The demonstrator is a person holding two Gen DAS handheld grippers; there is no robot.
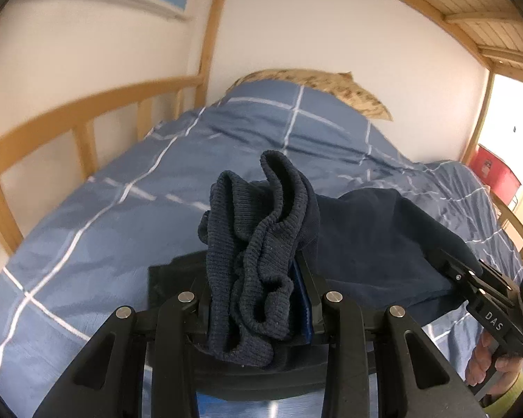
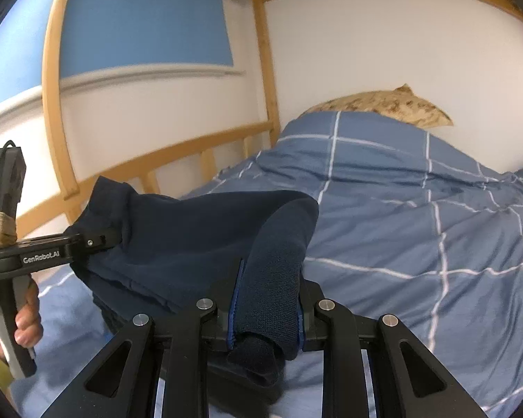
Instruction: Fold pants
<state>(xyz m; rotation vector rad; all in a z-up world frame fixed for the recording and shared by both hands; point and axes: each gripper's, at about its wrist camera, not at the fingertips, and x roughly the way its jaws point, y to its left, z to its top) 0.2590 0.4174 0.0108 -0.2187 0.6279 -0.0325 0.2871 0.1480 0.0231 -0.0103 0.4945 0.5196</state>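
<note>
The dark navy pants (image 1: 369, 244) hang stretched between both grippers above the blue checked duvet (image 1: 104, 216). My left gripper (image 1: 258, 299) is shut on a bunched ribbed cuff (image 1: 261, 223) of the pants. In the right wrist view, my right gripper (image 2: 266, 303) is shut on another ribbed end (image 2: 275, 278) of the pants (image 2: 177, 240). Each gripper shows in the other's view: the right one (image 1: 449, 264) at the right edge, the left one (image 2: 104, 238) at the left, both clamped on navy cloth. A darker part of the pants lies under the grippers.
A patterned tan pillow (image 1: 331, 87) lies at the head of the bed. Wooden bed rails (image 1: 87, 118) run along the left, and slats of an upper bunk (image 1: 470, 7) are overhead. A red object (image 1: 491, 170) stands past the bed at the right. Hands (image 2: 24, 313) grip the handles.
</note>
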